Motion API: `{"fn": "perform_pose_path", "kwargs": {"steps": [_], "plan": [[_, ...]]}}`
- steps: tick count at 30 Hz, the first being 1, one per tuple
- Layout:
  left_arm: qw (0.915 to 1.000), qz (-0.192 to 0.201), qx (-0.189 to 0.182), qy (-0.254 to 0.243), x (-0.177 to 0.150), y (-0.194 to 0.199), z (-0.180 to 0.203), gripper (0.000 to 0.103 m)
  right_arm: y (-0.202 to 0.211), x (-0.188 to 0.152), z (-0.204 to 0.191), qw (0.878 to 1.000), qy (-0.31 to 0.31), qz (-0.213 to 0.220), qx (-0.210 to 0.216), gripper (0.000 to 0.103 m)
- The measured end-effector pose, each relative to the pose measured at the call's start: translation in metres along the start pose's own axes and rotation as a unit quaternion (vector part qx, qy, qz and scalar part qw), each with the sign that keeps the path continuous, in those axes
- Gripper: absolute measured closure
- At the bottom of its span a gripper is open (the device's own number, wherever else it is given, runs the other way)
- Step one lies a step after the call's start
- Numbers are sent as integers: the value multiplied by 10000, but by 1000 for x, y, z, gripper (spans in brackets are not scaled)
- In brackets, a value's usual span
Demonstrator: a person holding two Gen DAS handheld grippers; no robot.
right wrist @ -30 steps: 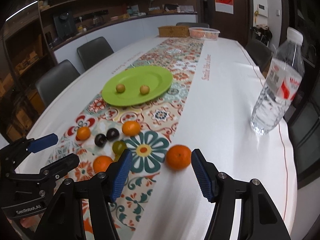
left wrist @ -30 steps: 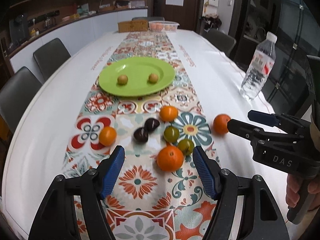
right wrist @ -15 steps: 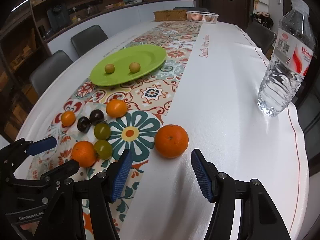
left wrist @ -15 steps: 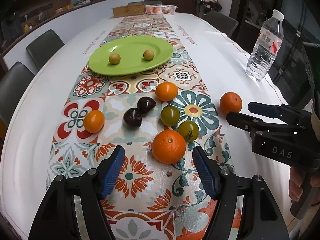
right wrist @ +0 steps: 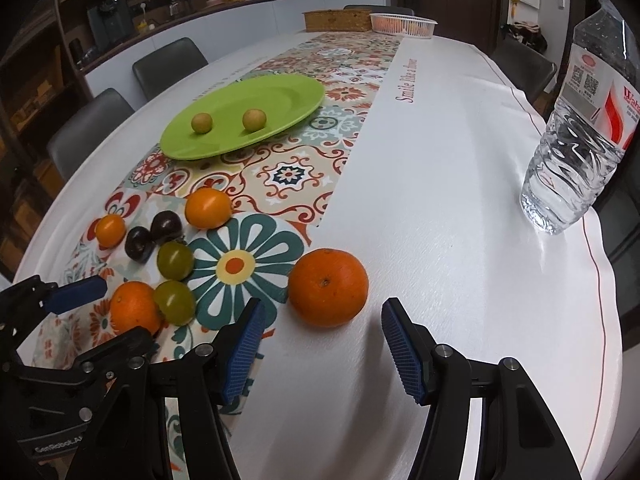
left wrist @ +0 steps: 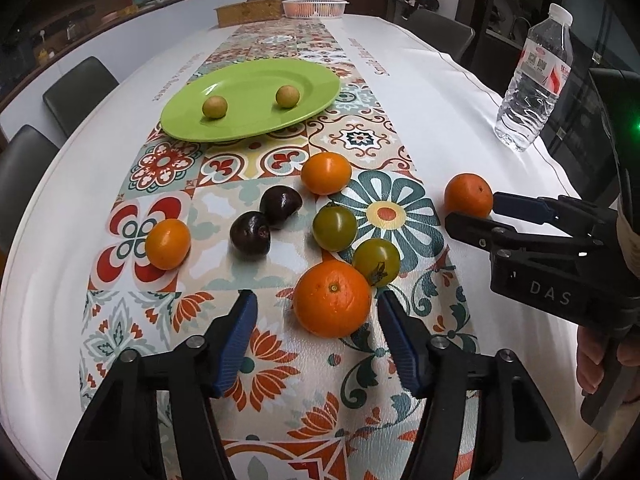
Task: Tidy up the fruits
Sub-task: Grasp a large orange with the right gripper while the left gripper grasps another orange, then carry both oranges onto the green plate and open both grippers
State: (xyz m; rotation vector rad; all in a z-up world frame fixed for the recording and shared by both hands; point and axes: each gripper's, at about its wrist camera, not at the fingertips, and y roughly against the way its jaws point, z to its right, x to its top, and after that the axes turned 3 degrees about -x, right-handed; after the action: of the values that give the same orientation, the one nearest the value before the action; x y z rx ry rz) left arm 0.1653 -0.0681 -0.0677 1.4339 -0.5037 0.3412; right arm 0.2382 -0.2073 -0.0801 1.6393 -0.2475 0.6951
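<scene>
My left gripper is open, its tips on either side of a large orange on the patterned runner. My right gripper is open just short of another orange on the white cloth; that orange sits at the right gripper's tips in the left view. Two green tomatoes, two dark plums and two smaller oranges lie loose. A green plate holds two small yellow-green fruits.
A water bottle stands at the right on the white cloth. A wicker box and a white basket sit at the table's far end. Grey chairs line the left side.
Both grippers have moved forward and lower toward the fruit. Each orange now sits close to or between the open fingertips. No fruit has moved.
</scene>
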Motion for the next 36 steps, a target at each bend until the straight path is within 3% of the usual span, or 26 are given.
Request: {"fn": "perform_pose_path", "kwargs": {"steps": [7,11,13,19,36], "plan": [[9998,-32,-136,-105,1,-3,5,63,-9,3,-1,9999,57,-83,29,52],[9998,-22,-137,-135,1,-3,5,63,-11,4,-2,10000,79,-54,4,54],[9998,-32,-163,-112,1,-2,4,63,-11,5,-3,9999,112,-34,-63,61],[9997,37,-190,-136,0,3,4,64,-9,4,-4,9999,118,-20,-50,62],[9976,619,-275,-165,-1,44,-2,64,46,-5,-34,9988,289,386,102,62]]}}
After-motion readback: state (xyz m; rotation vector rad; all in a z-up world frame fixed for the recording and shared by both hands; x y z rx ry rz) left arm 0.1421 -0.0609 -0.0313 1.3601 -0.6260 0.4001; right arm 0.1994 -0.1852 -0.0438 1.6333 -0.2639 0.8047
